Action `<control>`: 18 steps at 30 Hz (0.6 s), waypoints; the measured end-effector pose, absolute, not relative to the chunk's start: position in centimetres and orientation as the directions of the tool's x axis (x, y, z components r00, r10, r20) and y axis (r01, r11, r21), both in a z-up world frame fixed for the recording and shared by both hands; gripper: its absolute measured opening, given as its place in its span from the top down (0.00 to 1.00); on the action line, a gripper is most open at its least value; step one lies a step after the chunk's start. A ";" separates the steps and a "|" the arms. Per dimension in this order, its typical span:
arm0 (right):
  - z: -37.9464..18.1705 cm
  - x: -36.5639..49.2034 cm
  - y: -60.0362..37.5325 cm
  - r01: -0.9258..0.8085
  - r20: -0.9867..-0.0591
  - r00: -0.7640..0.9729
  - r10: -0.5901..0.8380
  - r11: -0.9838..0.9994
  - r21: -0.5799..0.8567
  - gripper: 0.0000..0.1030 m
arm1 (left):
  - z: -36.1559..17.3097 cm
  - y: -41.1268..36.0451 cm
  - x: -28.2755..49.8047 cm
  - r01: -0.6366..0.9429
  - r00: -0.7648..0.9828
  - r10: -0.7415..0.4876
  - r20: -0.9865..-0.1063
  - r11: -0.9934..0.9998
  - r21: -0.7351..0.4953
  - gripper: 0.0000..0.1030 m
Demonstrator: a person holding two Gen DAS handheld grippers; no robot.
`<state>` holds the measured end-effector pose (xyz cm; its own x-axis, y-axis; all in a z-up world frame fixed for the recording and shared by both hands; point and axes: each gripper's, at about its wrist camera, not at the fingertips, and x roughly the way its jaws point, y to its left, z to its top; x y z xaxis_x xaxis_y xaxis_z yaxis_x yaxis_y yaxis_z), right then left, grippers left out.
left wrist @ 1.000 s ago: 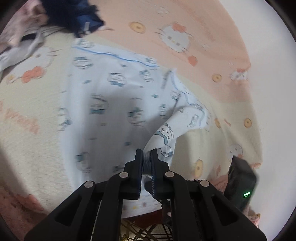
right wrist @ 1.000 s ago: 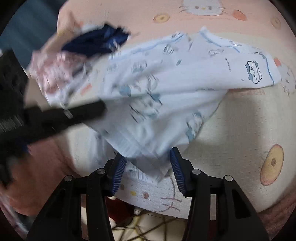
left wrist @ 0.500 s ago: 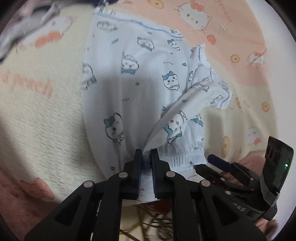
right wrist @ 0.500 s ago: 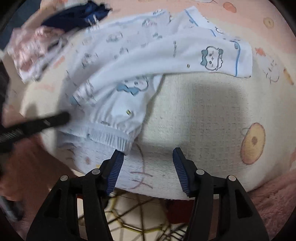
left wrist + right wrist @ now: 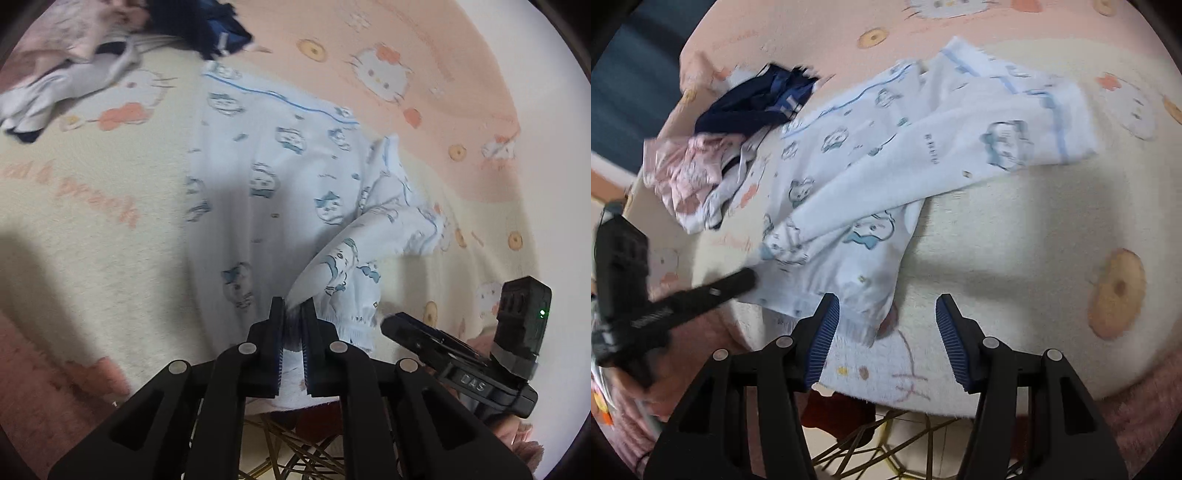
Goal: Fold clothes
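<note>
free: blanket [image 5: 1015, 236] right of pajamas [image 5: 886, 177] | blocked: clothes pile [image 5: 713, 162] far-left

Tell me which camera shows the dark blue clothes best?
The right wrist view. There the dark blue clothes lie in full sight at the far left of the blanket, beside the pink clothes, blurred only at one edge. The left wrist view shows only part of them, cut off by the top edge.

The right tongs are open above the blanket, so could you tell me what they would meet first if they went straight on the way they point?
Most likely the elastic cuff of the pale blue printed garment, just inside the right tongs on the left-hand side; otherwise the cream blanket. Depth is unclear.
</note>
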<state>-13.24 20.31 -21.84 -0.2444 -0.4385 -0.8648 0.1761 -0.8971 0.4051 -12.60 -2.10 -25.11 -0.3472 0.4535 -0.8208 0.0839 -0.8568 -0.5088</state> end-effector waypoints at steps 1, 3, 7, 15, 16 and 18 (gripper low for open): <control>-22.1 -13.5 19.9 0.189 -0.861 -0.242 -0.446 -0.893 0.409 0.46 | -25.3 -2.2 -12.4 0.096 -0.336 0.441 -0.832 -0.863 -0.496 0.92; -22.3 -13.7 18.9 0.217 -0.855 -0.243 -0.458 -0.885 0.412 0.46 | -25.8 -2.3 -11.9 0.121 -0.313 0.416 -0.854 -0.874 -0.470 0.92; -22.7 -13.7 17.3 0.256 -0.868 -0.249 -0.429 -0.894 0.368 0.46 | -26.5 -2.9 -11.1 0.151 -0.274 0.374 -0.886 -0.893 -0.424 0.92; -24.4 -13.5 17.3 0.274 -0.948 -0.216 -0.232 -0.947 0.169 0.46 | -28.8 -1.5 -12.2 0.148 -0.159 0.347 -0.924 -0.917 -0.370 0.90; -24.4 -13.4 17.6 0.271 -0.950 -0.217 -0.224 -0.949 0.162 0.46 | -28.8 -1.5 -12.3 0.150 -0.154 0.351 -0.924 -0.916 -0.373 0.89; -24.4 -13.5 18.4 0.245 -0.938 -0.218 -0.270 -0.945 0.215 0.46 | -29.0 -2.3 -12.3 0.194 -0.168 0.403 -0.900 -0.881 -0.431 0.88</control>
